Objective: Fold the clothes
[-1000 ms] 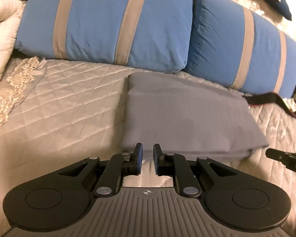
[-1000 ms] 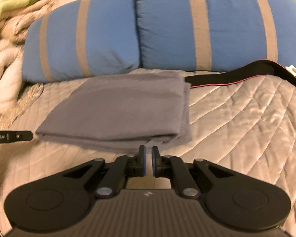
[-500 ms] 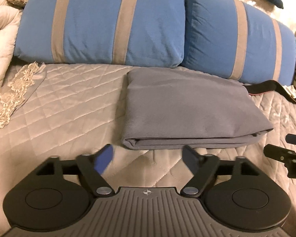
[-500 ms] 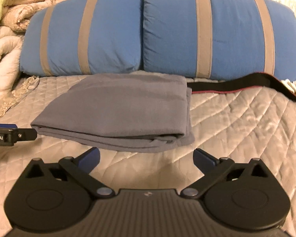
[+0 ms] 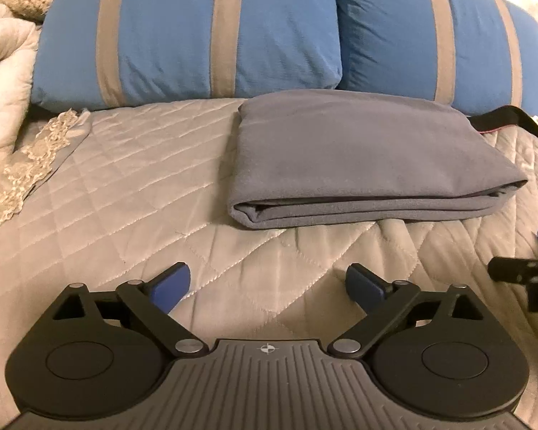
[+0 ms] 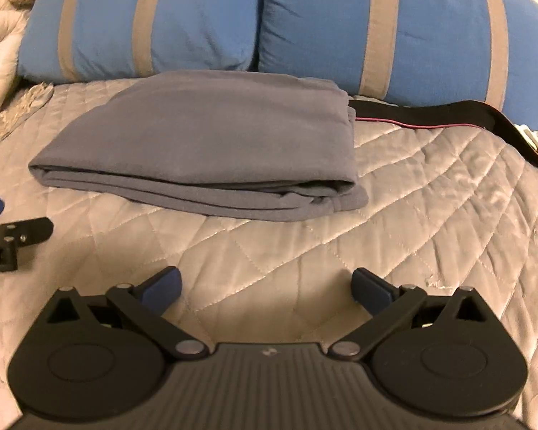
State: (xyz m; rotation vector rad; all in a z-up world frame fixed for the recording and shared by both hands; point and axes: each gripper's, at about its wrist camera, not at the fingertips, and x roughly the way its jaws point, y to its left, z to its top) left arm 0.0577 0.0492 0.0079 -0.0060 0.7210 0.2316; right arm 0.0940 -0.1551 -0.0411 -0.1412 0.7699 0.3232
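Observation:
A grey garment lies folded into a flat rectangle on the quilted bedspread, its layered edge facing me; it also shows in the right wrist view. My left gripper is open and empty, hovering over the bedspread a short way in front of the garment's left part. My right gripper is open and empty, in front of the garment's right part. Neither touches the cloth. The right gripper's tip shows at the left view's right edge, and the left gripper's tip at the right view's left edge.
Two blue pillows with tan stripes lie along the back, right behind the garment. A black strap with a red line lies to the garment's right. Lace-edged cloth and bundled cream blankets lie at the left.
Both grippers have gone from nearly shut at the garment's front edge to wide open, and have drawn back from it. The garment stays flat where it was.

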